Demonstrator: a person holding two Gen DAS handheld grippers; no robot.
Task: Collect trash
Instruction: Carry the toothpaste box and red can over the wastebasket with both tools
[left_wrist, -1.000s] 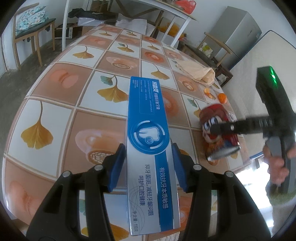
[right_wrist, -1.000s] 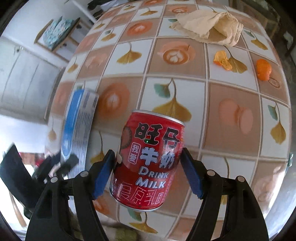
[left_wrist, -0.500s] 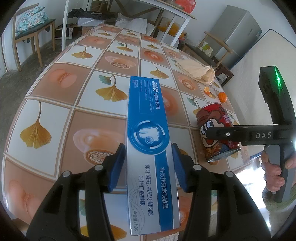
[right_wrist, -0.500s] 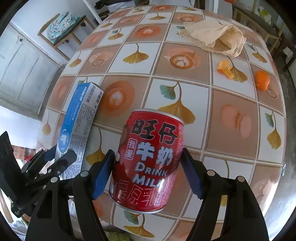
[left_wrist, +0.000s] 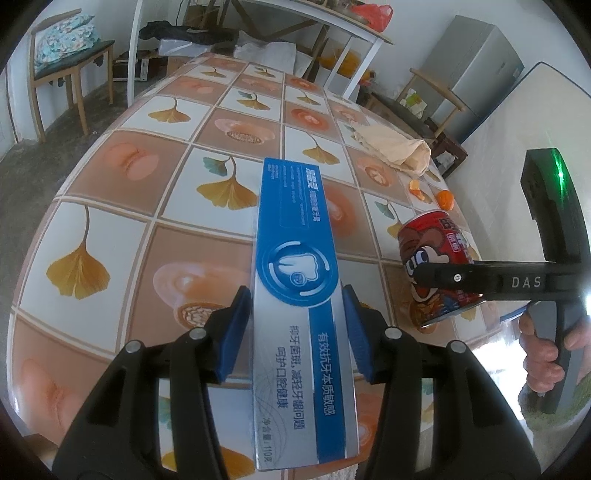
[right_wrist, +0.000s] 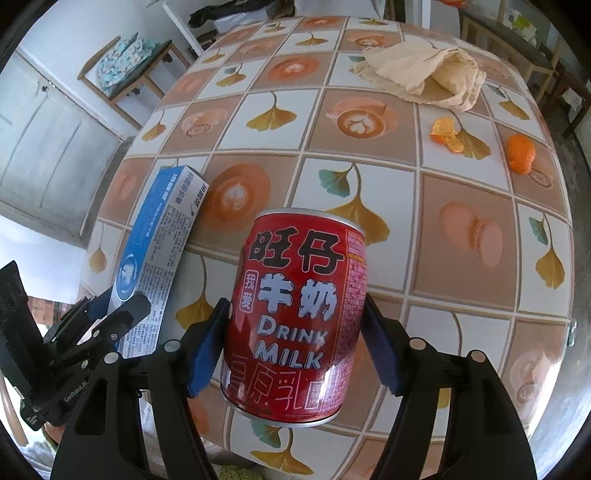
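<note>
The left tongs (left_wrist: 295, 332) pinch a blue toothpaste box (left_wrist: 299, 295) above the desk (left_wrist: 147, 184). The right tongs (right_wrist: 295, 347) are closing on a red milk can (right_wrist: 295, 314), pads pressing its sides, held over the desk's near edge.

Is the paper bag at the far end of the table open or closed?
Open. The paper bag lies flat on the table, its crumpled mouth gaping toward the right; what is inside cannot be told.
</note>
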